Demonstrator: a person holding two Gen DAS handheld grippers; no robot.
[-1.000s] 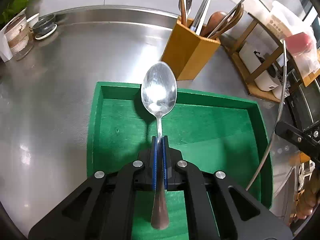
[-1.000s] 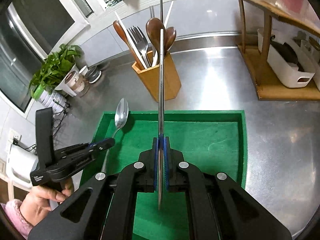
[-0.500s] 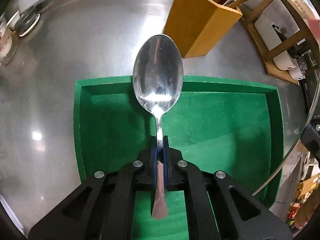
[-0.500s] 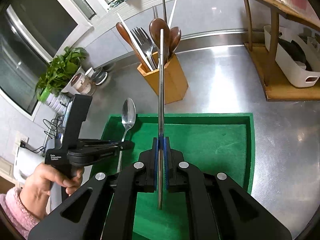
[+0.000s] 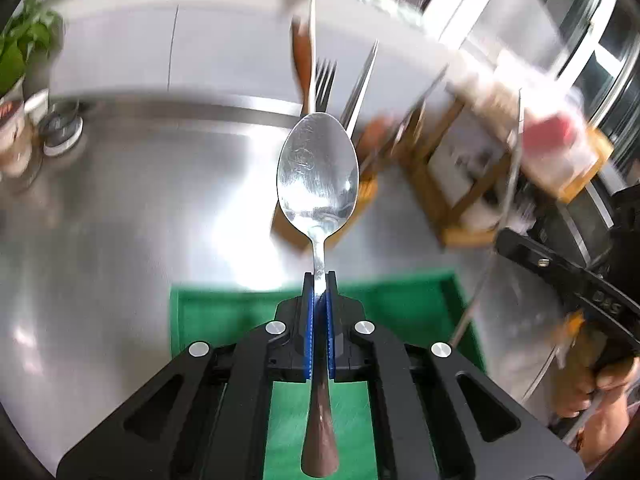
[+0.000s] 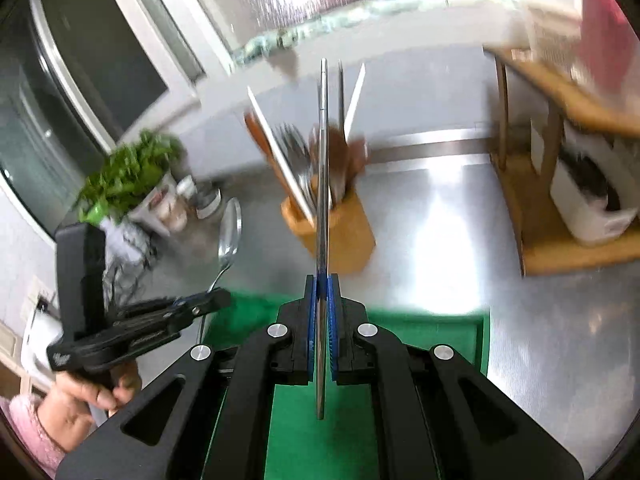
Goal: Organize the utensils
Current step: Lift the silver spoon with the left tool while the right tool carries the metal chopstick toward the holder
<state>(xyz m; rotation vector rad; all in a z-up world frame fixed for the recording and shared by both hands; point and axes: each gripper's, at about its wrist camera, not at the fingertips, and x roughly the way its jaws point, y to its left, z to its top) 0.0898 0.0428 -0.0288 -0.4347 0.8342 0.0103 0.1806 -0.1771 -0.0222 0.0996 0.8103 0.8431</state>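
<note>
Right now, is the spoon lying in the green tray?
No. The left gripper is shut on the spoon and holds it up above the green tray.

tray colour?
Green tray; the right wrist view shows it best.

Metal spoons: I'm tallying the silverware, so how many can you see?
1: the metal spoon, clamped in the left gripper above the green tray. The blurred wooden holder may hide more.

Bright window daylight, countertop (image 5: 120, 216) glare, motion blur
</note>
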